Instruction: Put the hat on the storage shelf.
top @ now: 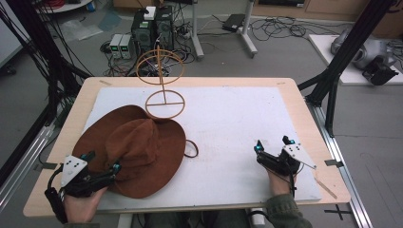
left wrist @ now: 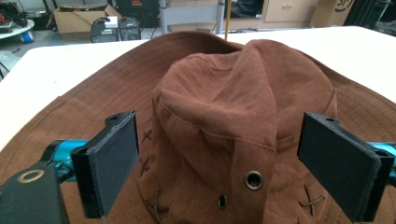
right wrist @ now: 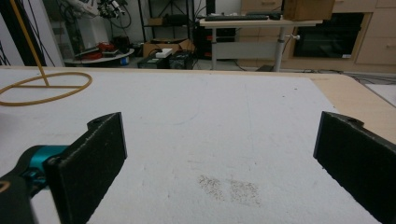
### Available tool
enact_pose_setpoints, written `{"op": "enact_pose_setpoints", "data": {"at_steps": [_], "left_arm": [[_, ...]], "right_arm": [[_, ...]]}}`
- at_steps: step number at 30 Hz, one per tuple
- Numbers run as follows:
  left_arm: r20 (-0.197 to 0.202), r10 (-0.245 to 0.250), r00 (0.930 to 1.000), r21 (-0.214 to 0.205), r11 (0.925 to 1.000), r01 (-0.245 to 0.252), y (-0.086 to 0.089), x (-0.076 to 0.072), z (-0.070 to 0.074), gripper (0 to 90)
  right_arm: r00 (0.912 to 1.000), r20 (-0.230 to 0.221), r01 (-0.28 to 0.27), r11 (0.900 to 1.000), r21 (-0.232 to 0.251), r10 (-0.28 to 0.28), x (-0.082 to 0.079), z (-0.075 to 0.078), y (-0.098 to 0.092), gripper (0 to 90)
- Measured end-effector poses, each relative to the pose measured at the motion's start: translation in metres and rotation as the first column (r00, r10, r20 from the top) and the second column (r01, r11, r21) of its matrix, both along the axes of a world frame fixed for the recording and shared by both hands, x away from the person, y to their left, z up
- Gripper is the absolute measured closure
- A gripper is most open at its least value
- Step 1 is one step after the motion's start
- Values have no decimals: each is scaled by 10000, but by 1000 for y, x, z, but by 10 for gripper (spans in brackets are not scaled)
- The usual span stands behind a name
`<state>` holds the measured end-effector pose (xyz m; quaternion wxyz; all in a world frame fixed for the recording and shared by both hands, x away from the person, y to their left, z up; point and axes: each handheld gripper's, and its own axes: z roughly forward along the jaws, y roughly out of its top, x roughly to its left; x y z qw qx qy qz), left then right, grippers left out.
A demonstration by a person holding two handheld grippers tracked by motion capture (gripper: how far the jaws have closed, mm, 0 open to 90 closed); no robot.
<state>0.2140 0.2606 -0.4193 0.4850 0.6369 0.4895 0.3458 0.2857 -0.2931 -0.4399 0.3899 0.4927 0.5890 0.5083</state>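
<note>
The work in hand looks like the first grasp of the brown hat [top: 135, 154], which lies crown-up on the white mat [top: 237, 123] at about eight o'clock from the table's middle. The left gripper [top: 102, 161] hovers over the near brim with its jaws spread wide on either side of the crown [left wrist: 233, 121], holding nothing yet; in the left gripper view neither pad appears to touch the cloth. The right gripper [top: 273, 144] rests at about four o'clock on the mat, jaws likewise wide open and empty, with only bare mat between them.

The likely goal is the wire hat stand [top: 162, 83] at eleven o'clock (its ring base sits just beyond the hat's far brim, possibly overlapped by it). My reading is that the next move calls for closing the left jaws on the soft crown or pinching the brim, then lifting. The fabric is floppy, so a one-sided grip may let it sag; the idle right gripper could take the opposite brim.

A dark cord loop [top: 191, 148] trails from the hat at three o'clock of it and could snag on the stand. The stand's upper ring looks light and easy to topple.
</note>
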Motion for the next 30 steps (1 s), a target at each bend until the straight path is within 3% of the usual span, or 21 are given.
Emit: {"op": "enact_pose_setpoints", "data": {"at_steps": [9,13,18,20,22,26,30], "left_arm": [[-657,-244,9975,89,9996,250,-13,8,-14,131],[-734,-189,9971,123,9997,199,-16,10,-15,136],[-915,-198,9956,-159,9997,184,-15,14,-18,156],[-906,-325,9954,-265,9992,302,-13,14,-19,219],[-840,-759,9936,-594,9957,711,-7,15,-19,294],[-619,-773,9951,-672,9951,731,-3,14,-21,433],[-645,-704,9954,-647,9957,662,-2,14,-21,469]], "right_arm": [[10000,-3,10,10000,-76,-10,1,-1,1,17],[10000,-15,11,9999,-112,-11,1,-1,1,17],[10000,38,-45,10000,-66,45,1,-1,0,17],[10000,29,-40,10000,-61,40,1,-1,0,17],[10000,54,-43,9999,-100,44,2,-2,0,17],[10000,-29,-72,10000,-26,72,1,-2,1,17],[10000,-22,-63,10000,-32,63,2,-2,1,17]]}}
